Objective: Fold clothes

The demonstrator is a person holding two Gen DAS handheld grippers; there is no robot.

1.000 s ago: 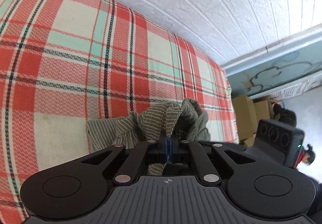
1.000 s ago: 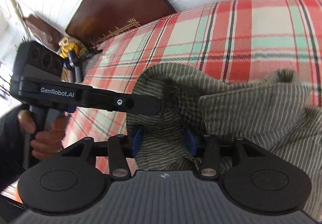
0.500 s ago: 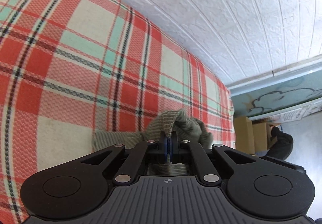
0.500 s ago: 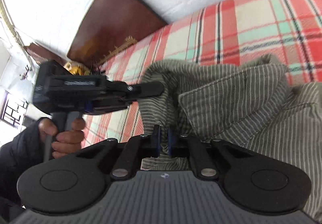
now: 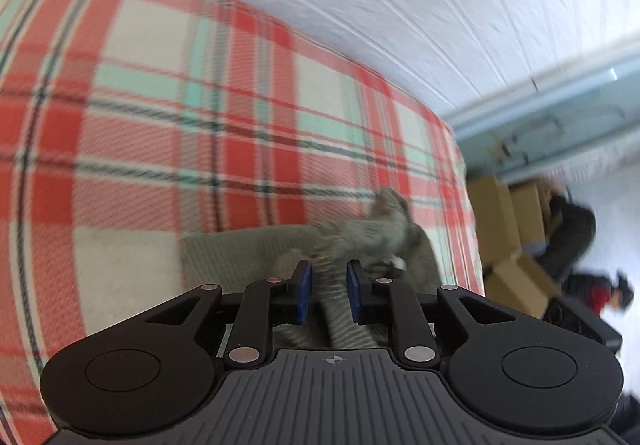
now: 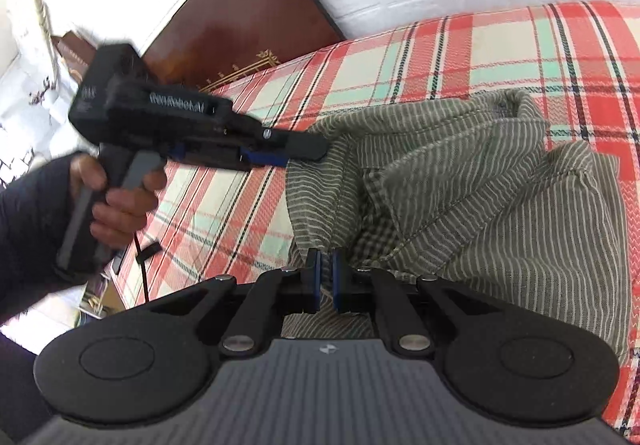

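Observation:
A grey-green striped shirt (image 6: 472, 181) lies crumpled on a red plaid bed cover (image 6: 460, 57). My right gripper (image 6: 325, 281) is shut on a fold of the shirt at its near edge. My left gripper (image 5: 325, 291) is open, with a strip of the shirt (image 5: 344, 241) lying loose between its blue pads (image 5: 301, 289). In the right wrist view the left gripper (image 6: 296, 153) sits at the shirt's left edge, held by a hand. The left wrist view is blurred.
A white brick-pattern wall (image 5: 400, 5) runs behind the bed cover (image 5: 160, 125). A dark wooden headboard (image 6: 240, 25) stands at the bed's far end. Cardboard boxes (image 5: 516, 245) sit on the floor past the bed's right edge.
My left gripper has opened and let go of the shirt fold. My right gripper, open a second ago, has shut on the shirt and stays shut.

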